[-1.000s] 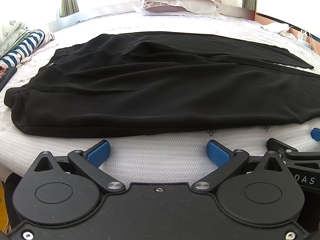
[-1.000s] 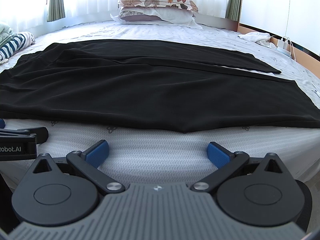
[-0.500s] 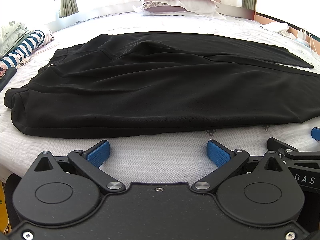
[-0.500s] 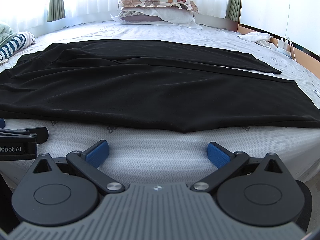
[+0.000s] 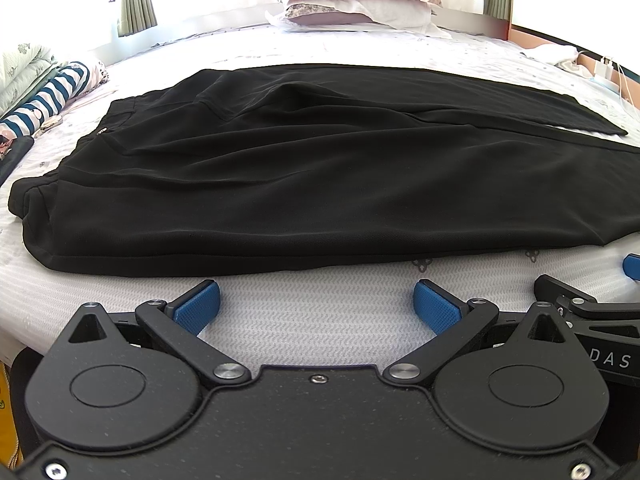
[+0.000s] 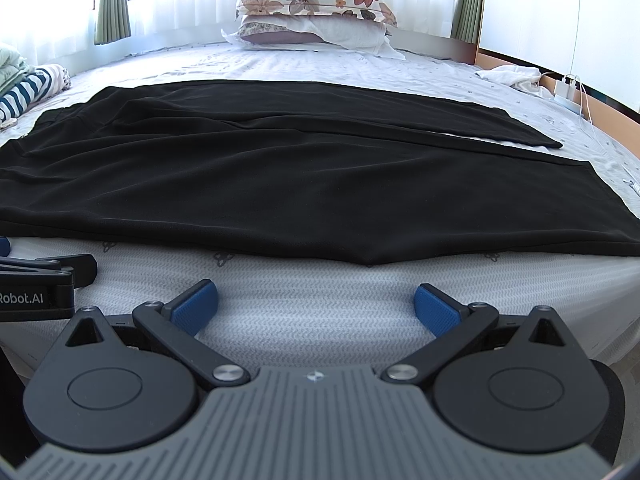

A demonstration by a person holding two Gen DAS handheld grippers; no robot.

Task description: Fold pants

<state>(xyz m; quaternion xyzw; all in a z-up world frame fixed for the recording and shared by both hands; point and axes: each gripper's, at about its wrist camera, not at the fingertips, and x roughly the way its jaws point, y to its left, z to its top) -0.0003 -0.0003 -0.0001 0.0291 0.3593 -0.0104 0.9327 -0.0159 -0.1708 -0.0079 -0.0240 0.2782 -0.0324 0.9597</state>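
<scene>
"DAS" is printed in pale letters on the body of the right hand-held gripper (image 5: 630,266) where it juts into the right edge of the left wrist view; "Robot.AI" can be read on the left hand-held gripper (image 6: 6,246) at the left edge of the right wrist view. In its own view the left hand-held gripper (image 5: 316,304) is spread wide and grasps nothing, its two blue pads (image 5: 198,304) over the near edge of the bed (image 5: 320,320). The right hand-held gripper (image 6: 316,304) is likewise released, empty, at the same near edge.

One pair of black pants (image 5: 320,168) lies flat across the bed, just beyond both sets of pads and touching neither. Only the left view shows the waistband (image 5: 60,176) end toward the bed's left edge; only the right view shows both leg hems (image 6: 576,184) toward the right edge.

Two stacked pillows (image 6: 316,16) sit at the far edge. Folded striped bedding (image 5: 48,96) lies at the left edge, and a white charger with cables (image 6: 568,88) at the right edge.
</scene>
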